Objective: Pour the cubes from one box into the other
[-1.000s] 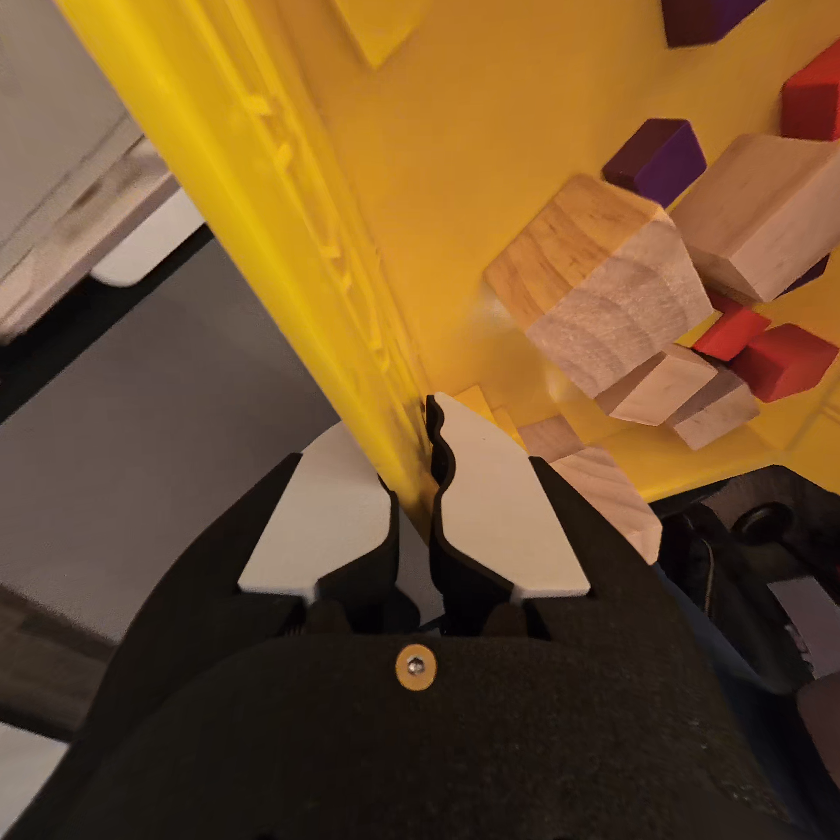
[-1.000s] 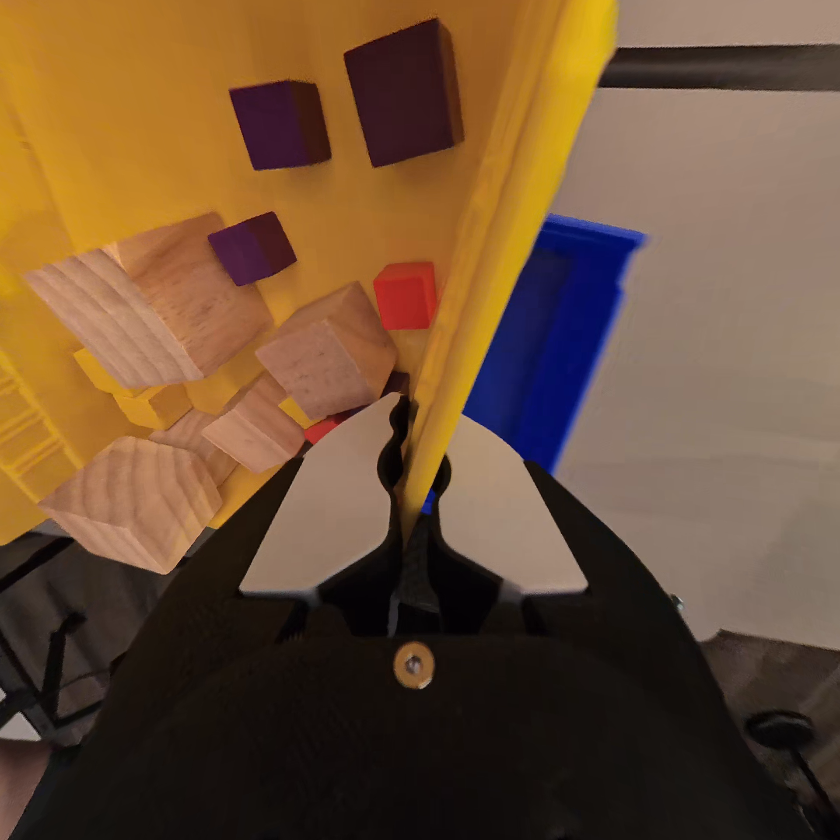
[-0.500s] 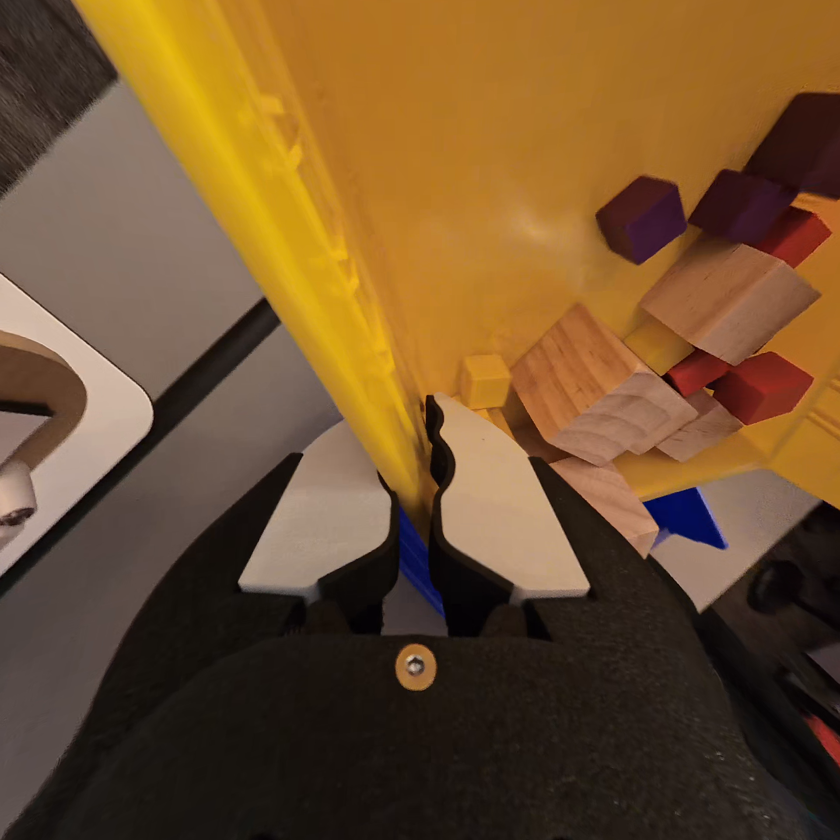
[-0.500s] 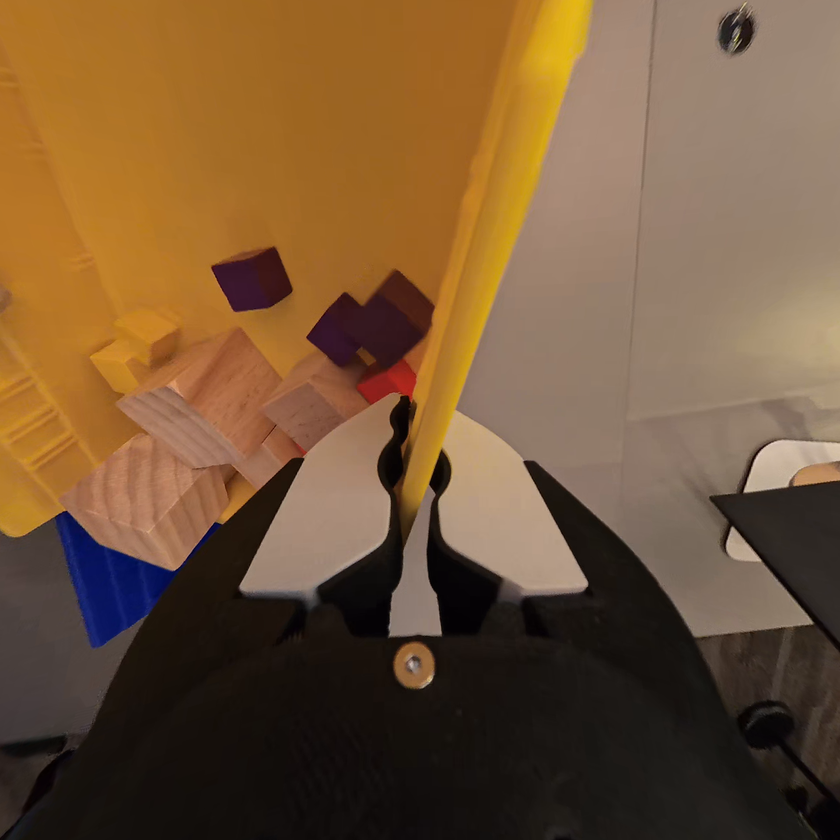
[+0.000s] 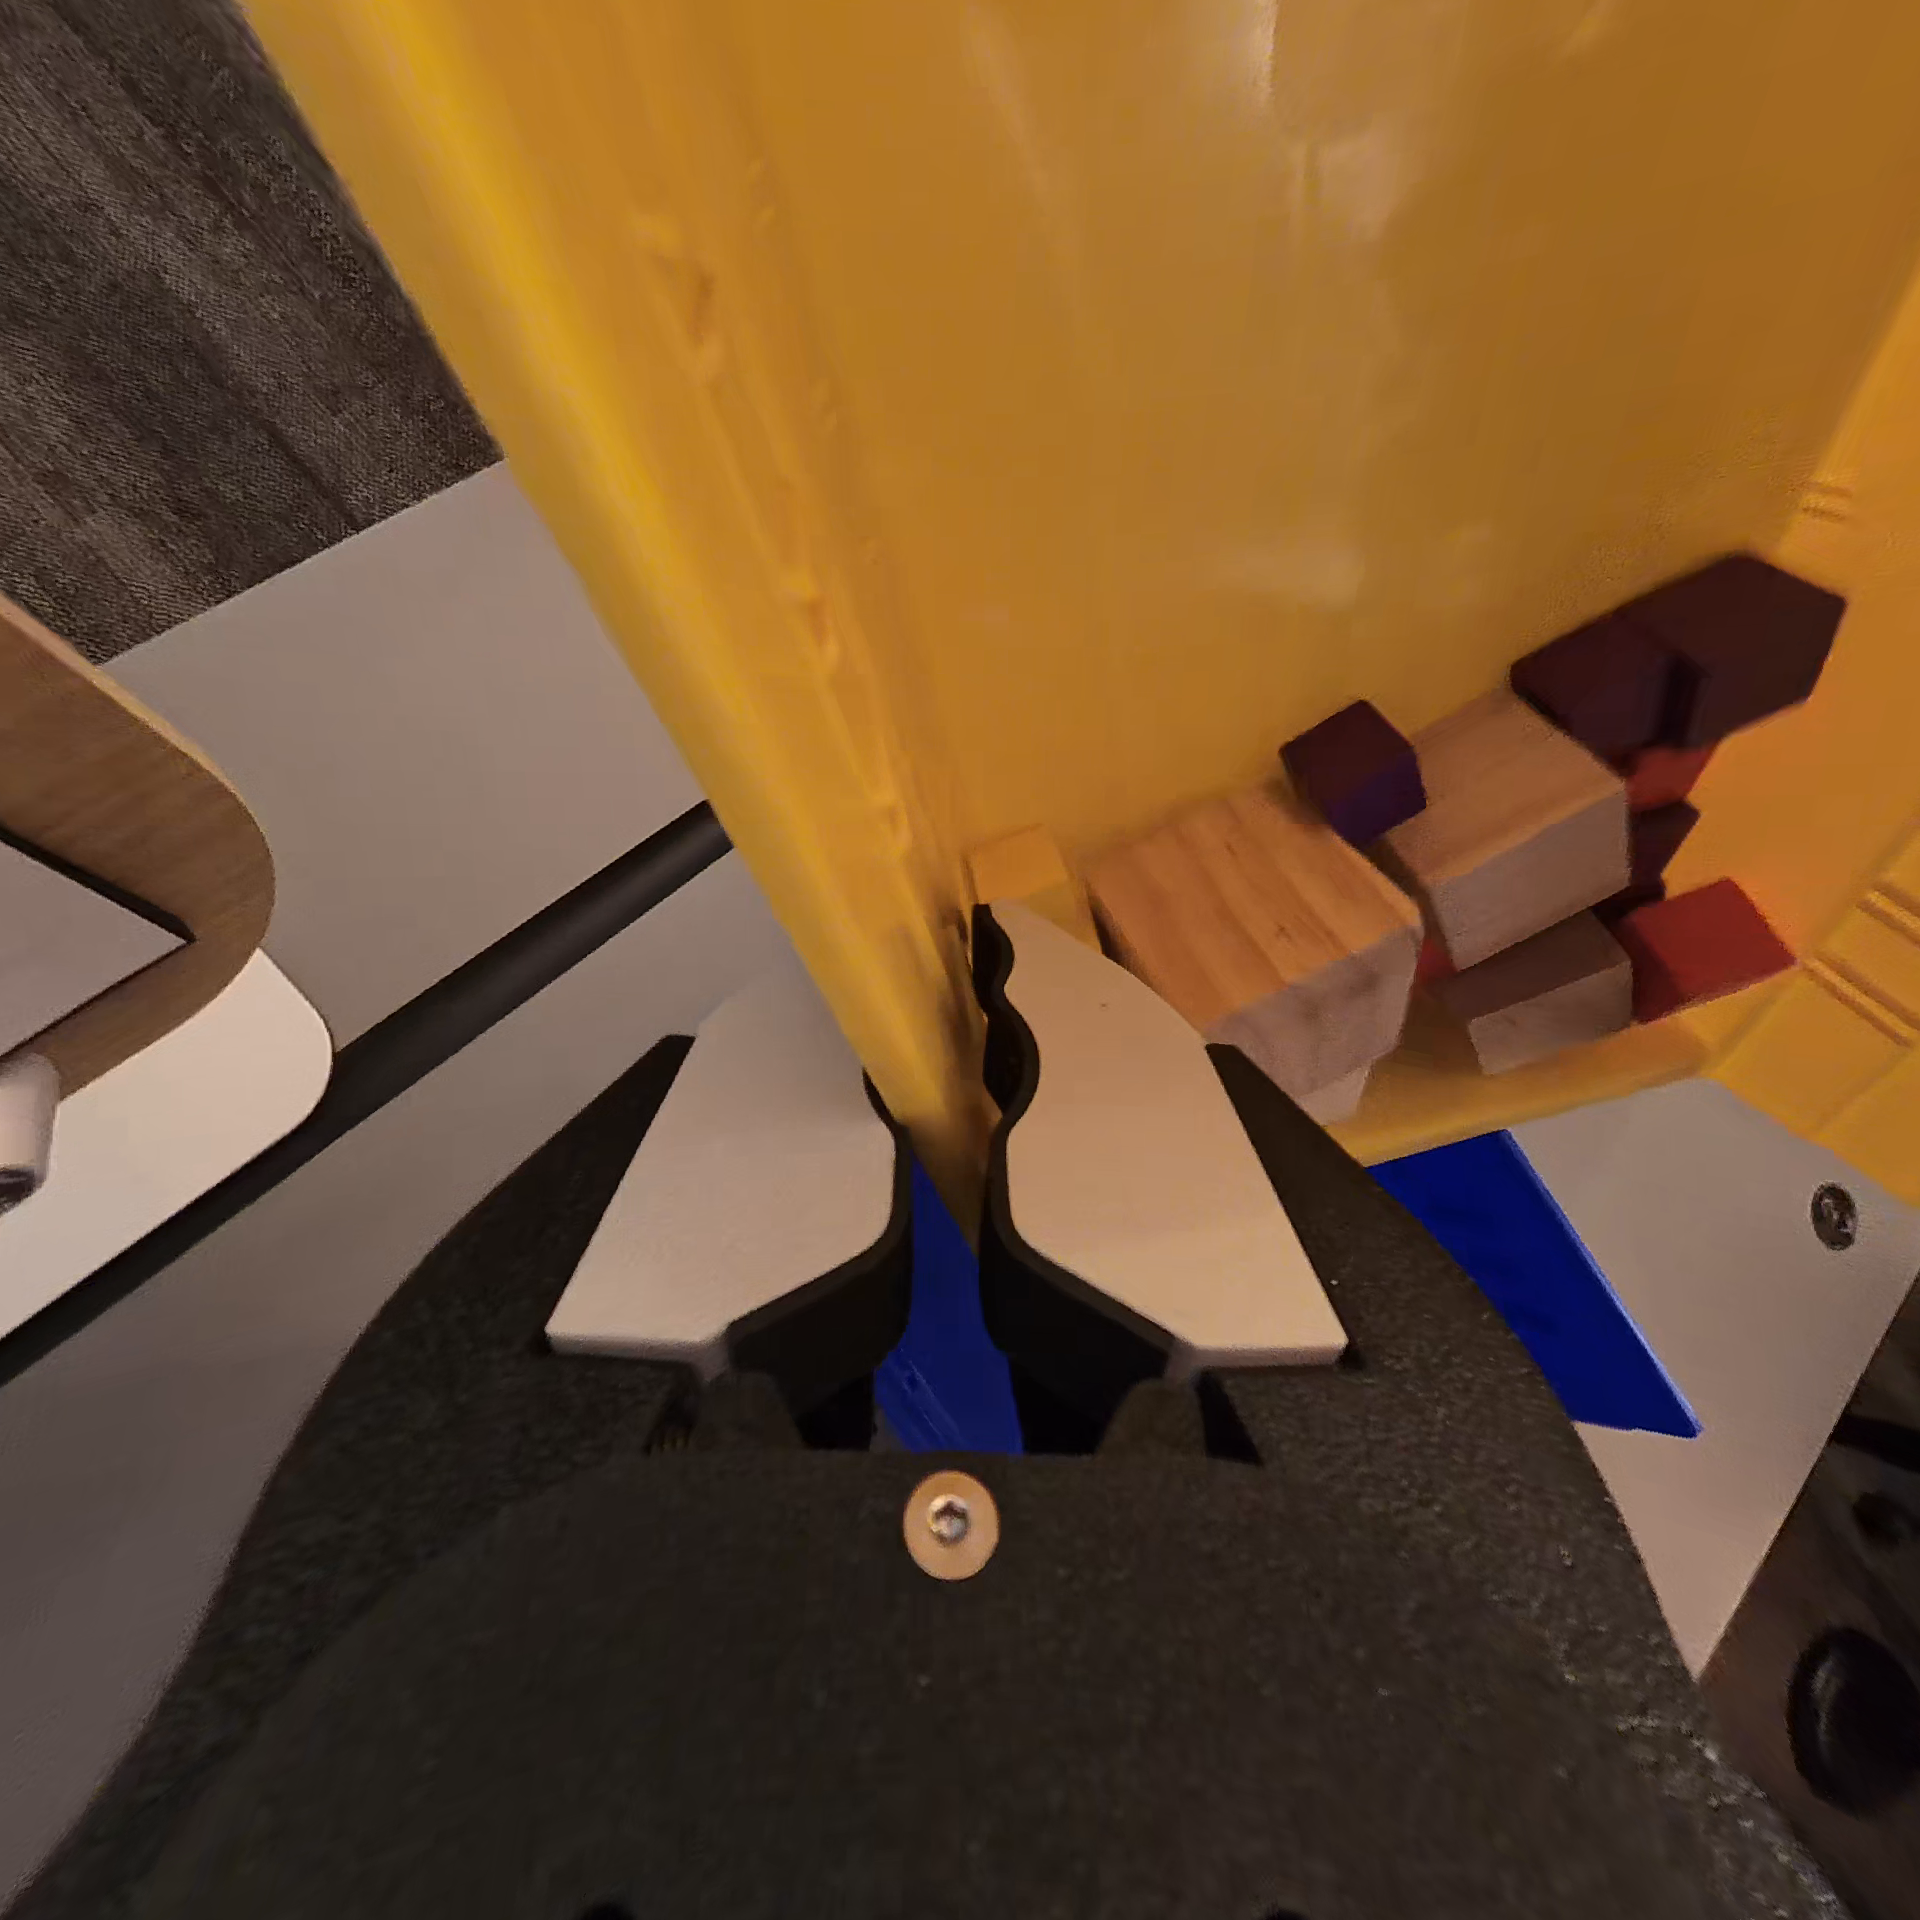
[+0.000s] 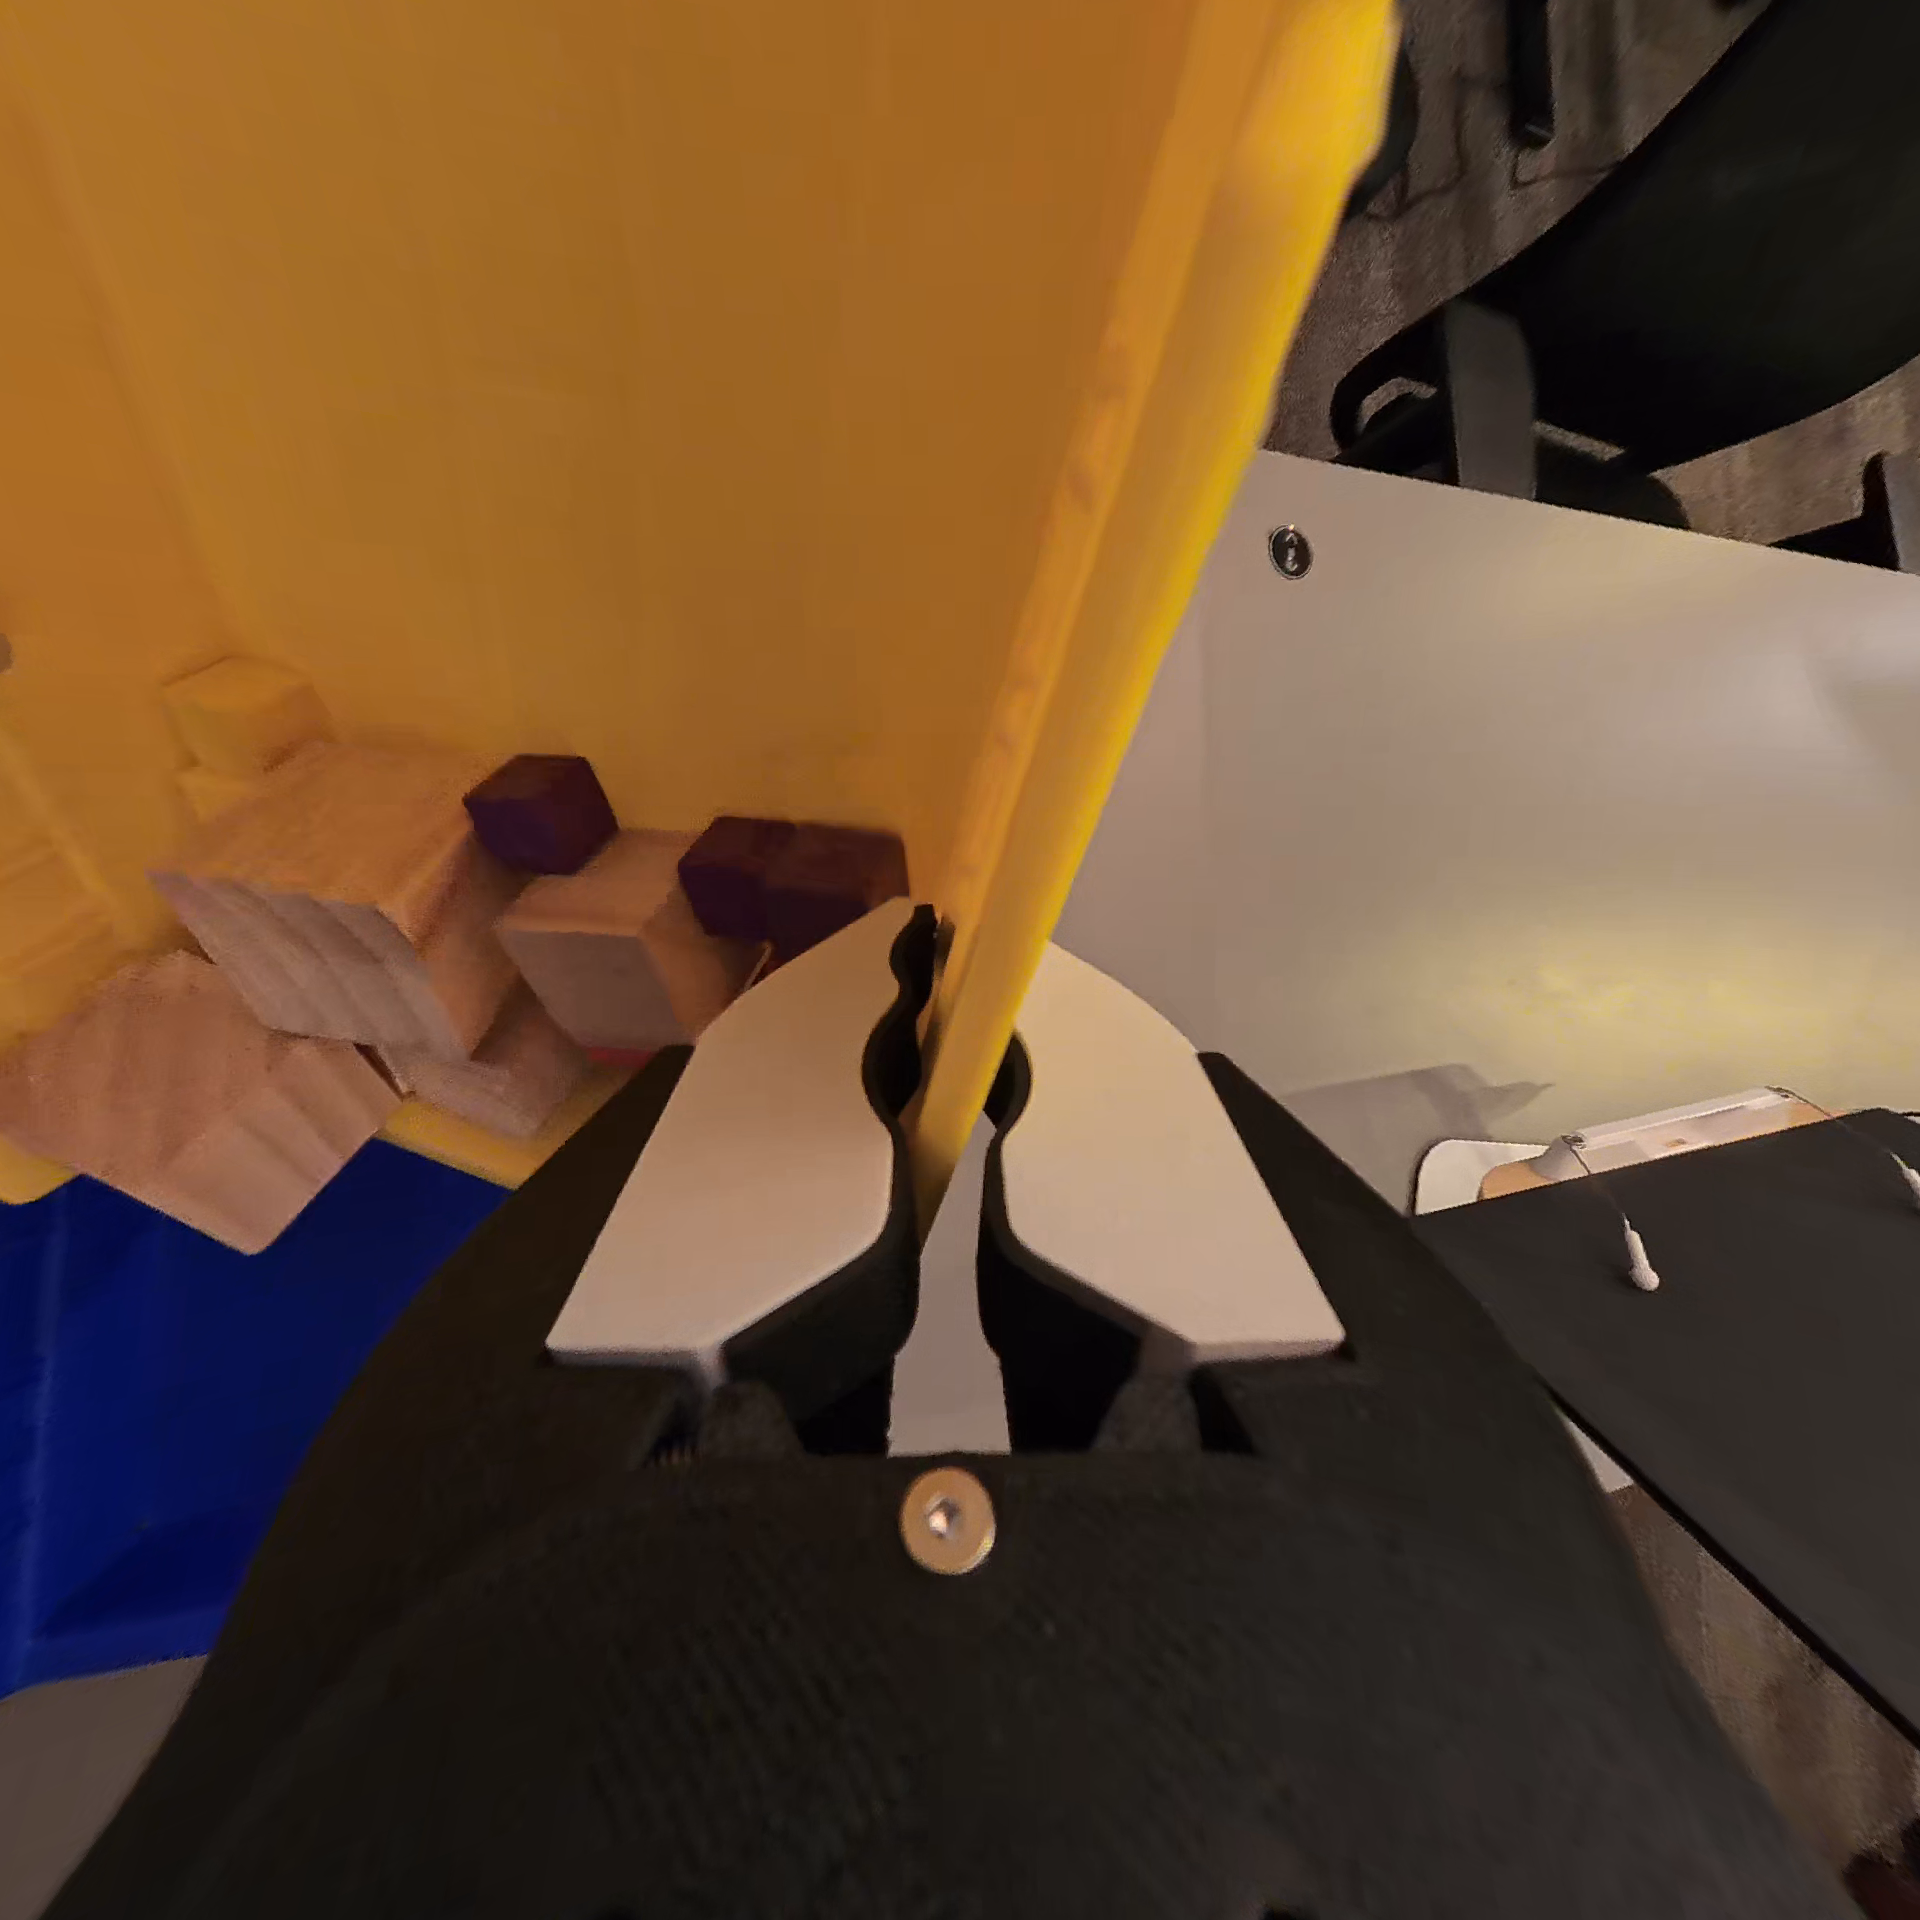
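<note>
- Left gripper [image 5: 961, 1039] is clamped on one side wall of the yellow box [image 5: 1091, 416], one finger inside and one outside the wall
- Right gripper [image 6: 951, 1029] is clamped on the opposite side wall of the yellow box [image 6: 571, 364] in the same way
- The yellow box is tipped steeply, its floor rising toward 12 o'clock in both views and its open lip at the low end
- The cubes [image 5: 1257, 935] are piled at that low lip: at 3 o'clock from the left gripper, at 9 o'clock from the right gripper [image 6: 343, 935]
- In the pile are pale wood blocks, dark purple cubes [image 5: 1351, 769], a red cube [image 5: 1704, 945] and a small yellow cube [image 6: 239, 707]
- One wood block [image 6: 197, 1101] juts past the lip over the blue box [image 6: 208, 1351]
- The blue box lies under the yellow box's low edge, at 8 o'clock in the right view and at 4 o'clock in the left view [image 5: 1507, 1299]
- The white bench [image 6: 1507, 779] carries the blue box
- A black board [image 6: 1714, 1299] lies at 4 o'clock in the right view
</note>
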`<state>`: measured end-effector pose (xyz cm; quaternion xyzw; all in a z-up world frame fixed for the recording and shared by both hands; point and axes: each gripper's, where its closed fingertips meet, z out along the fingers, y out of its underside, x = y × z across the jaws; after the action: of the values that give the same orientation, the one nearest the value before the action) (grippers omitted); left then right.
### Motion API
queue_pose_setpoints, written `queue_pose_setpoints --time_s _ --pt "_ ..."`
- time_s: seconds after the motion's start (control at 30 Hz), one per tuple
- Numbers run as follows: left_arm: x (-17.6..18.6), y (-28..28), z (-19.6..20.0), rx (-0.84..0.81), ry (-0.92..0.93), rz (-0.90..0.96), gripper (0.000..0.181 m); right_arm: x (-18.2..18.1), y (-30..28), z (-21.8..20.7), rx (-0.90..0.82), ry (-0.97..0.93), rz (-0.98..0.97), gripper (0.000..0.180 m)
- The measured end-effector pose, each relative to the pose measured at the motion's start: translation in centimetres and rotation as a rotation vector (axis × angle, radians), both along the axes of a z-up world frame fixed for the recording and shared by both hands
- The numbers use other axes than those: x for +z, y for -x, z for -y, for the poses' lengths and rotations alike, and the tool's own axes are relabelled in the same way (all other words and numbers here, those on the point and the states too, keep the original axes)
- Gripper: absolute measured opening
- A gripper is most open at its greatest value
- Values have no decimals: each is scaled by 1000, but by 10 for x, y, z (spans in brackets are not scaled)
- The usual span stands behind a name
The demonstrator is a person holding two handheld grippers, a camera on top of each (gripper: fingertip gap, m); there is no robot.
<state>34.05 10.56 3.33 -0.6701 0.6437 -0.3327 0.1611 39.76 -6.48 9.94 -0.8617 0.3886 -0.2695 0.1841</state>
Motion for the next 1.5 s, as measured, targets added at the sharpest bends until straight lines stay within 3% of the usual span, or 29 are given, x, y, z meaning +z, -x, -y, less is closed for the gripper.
queue_pose_setpoints --time_s 0.43,0.83,1.5 --pt "13 6 -16 26 -66 262 9 19 12 -18 67 -8 255 5" --pt "18 24 -15 65 -5 502 8 46 45 -24 146 24 548 5" --pt "14 61 -16 123 -17 698 8 41 81 -27 241 -54 719 5"
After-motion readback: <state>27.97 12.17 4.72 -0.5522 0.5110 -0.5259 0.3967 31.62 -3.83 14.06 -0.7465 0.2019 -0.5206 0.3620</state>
